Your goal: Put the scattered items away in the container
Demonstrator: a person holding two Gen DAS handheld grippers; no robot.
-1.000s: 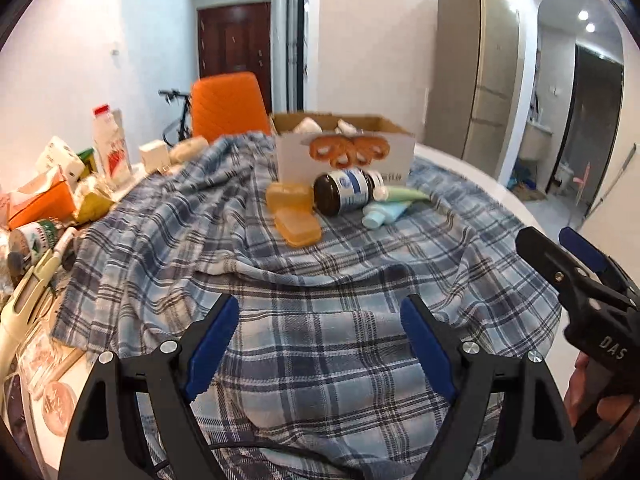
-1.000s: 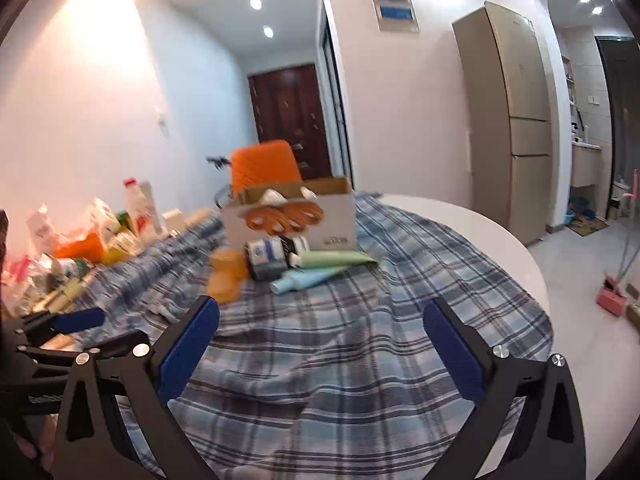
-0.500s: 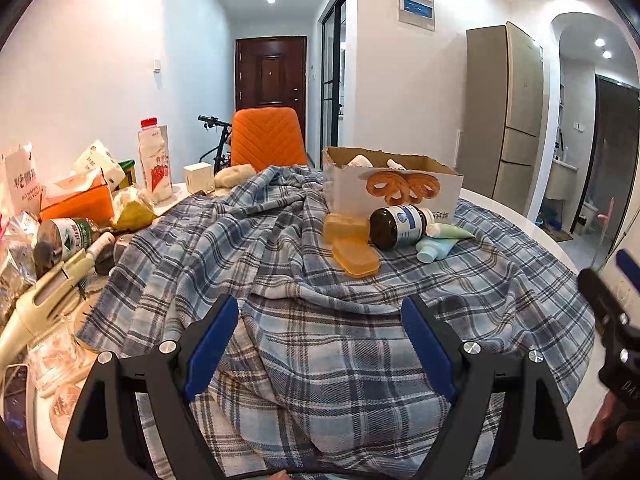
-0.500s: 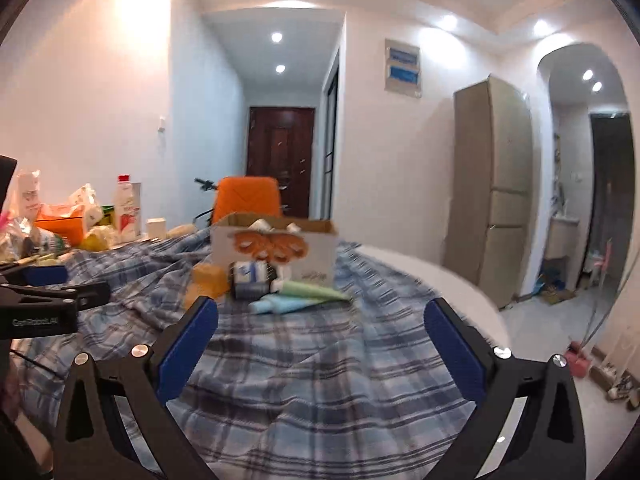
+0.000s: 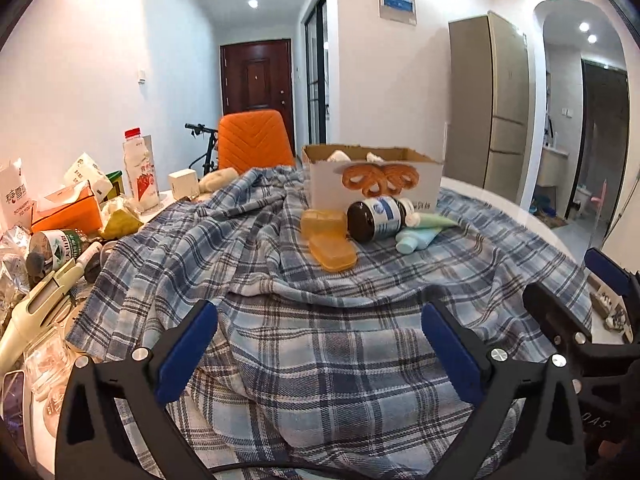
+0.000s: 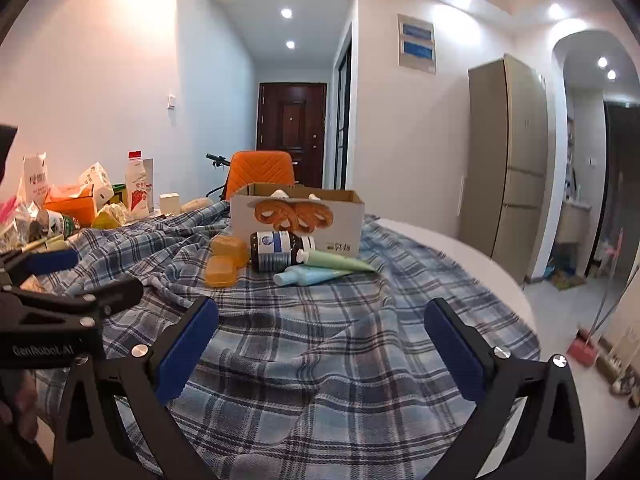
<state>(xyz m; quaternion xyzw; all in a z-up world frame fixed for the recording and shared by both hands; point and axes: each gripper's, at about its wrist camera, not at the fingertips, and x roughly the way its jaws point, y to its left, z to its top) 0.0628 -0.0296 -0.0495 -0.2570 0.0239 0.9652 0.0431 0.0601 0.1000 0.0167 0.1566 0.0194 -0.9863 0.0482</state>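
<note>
A white cardboard box with a pretzel print stands on the plaid cloth, some white items inside. In front of it lie a dark bottle, two orange soap cases, a green tube and a blue tube. My left gripper is open and empty, low over the near cloth. My right gripper is open and empty, also well short of the items. Each shows at the other view's edge.
Clutter lines the table's left side: an orange tissue box, a milk bottle, a can and a cream thermometer. An orange chair stands behind the table. The bare white table rim curves at right.
Both grippers have tilted up and steadied, so the views now sit level with the box and items. The items have not moved. Both grippers stay open.
</note>
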